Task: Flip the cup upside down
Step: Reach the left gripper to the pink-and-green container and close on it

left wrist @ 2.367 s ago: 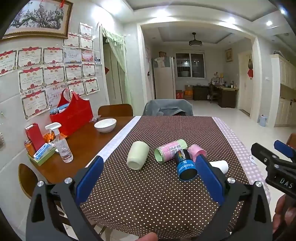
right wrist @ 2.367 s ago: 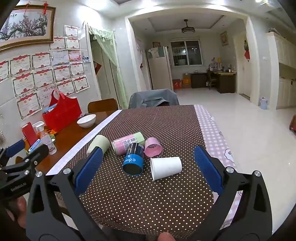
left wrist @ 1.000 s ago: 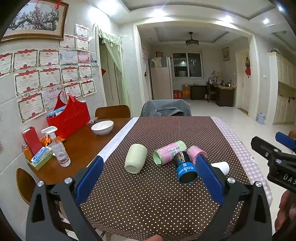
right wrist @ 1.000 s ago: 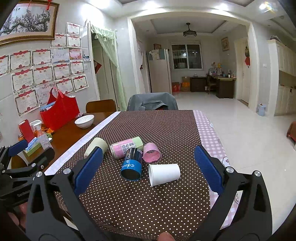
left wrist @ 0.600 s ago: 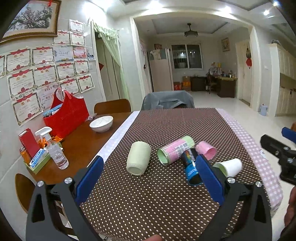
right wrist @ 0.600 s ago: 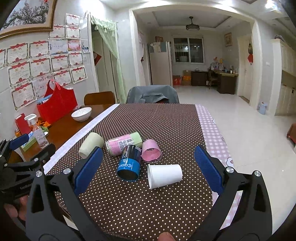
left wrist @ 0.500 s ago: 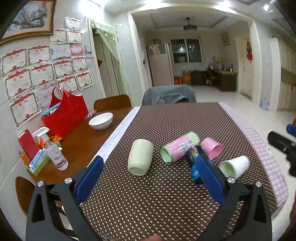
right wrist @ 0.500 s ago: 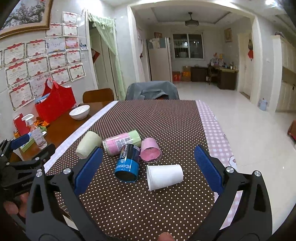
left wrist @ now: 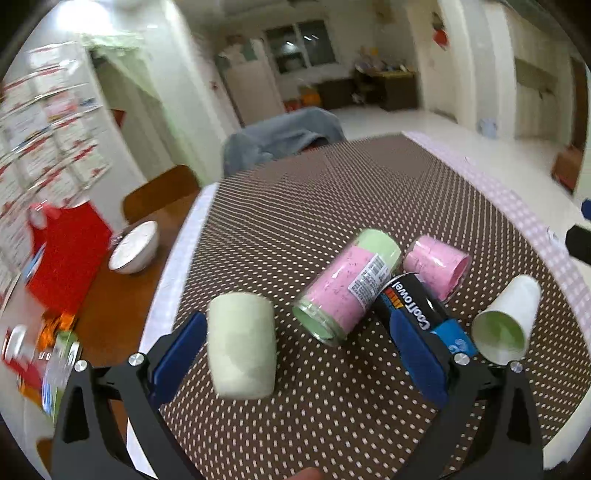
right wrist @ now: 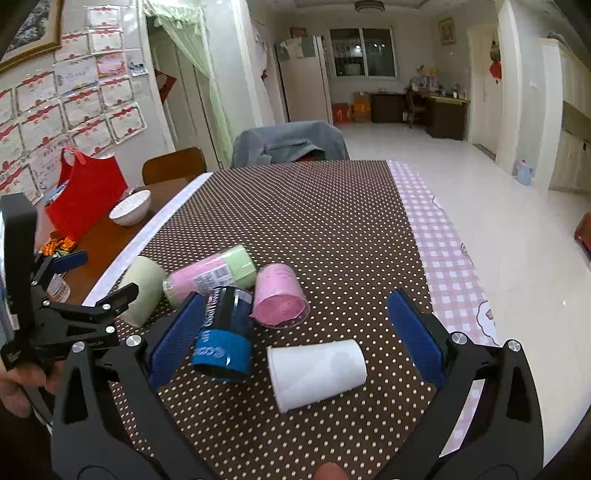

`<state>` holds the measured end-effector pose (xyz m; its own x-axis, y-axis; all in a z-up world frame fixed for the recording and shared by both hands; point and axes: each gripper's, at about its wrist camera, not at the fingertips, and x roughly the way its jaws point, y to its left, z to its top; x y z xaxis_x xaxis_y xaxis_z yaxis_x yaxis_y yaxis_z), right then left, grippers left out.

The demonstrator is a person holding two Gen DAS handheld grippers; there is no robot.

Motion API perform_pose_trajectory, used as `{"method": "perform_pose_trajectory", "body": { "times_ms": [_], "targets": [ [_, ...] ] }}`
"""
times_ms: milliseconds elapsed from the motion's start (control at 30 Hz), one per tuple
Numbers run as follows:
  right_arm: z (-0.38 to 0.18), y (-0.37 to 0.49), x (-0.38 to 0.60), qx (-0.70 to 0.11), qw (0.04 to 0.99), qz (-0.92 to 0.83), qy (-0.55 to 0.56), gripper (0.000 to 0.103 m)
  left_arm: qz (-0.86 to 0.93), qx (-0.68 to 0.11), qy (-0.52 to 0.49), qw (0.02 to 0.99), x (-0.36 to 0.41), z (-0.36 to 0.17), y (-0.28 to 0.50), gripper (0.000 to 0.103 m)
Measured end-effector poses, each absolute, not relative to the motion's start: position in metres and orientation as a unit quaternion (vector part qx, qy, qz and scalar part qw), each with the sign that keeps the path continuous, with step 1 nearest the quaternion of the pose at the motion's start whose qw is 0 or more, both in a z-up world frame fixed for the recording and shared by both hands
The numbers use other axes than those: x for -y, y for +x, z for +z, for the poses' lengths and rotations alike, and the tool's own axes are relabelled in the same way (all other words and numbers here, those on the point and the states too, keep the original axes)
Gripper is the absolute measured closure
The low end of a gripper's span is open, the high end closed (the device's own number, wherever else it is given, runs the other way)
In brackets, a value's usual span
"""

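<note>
I'm on the approach: my left gripper [left wrist: 295,343] and right gripper [right wrist: 291,328] both hang wide open, empty. The pale green cup [left wrist: 241,345] lies sideways on the desk [left wrist: 332,192], near left. Next, I'd close around it and upend it.

Warm indoor light falls from ceiling lamps [right wrist: 373,5], leaving glare on the pale floor [right wrist: 480,177] and soft shadows under the cups. The left wrist view is smeared by motion blur, worst at its left edge, while the right wrist view is sharp. Both views bend strongly toward dark rounded corners.
</note>
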<state>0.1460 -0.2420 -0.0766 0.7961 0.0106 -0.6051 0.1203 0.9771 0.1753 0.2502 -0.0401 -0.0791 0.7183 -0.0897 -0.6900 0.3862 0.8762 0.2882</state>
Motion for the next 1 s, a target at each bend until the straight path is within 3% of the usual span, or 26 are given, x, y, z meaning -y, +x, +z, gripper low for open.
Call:
{"method": "perform_pose_trajectory", "body": {
  "times_ms": [467, 900, 1000],
  "targets": [
    [-0.108, 0.192, 0.271, -0.355, 0.923, -0.052, 0.142, 0.006, -0.213, -0.427, 0.321, 0.818, 0.076, -0.142, 0.33, 0.005],
    [-0.123, 0.203, 0.29, -0.367, 0.915, -0.058, 0.156, 0.006, -0.245, -0.519, 0.303, 0.761, 0.095, -0.176, 0.386, 0.006],
    [-0.125, 0.203, 0.292, -0.368, 0.914, -0.058, 0.16, 0.006, -0.252, -0.531, 0.29, 0.755, 0.099, -0.178, 0.397, 0.012]
  ]
}}
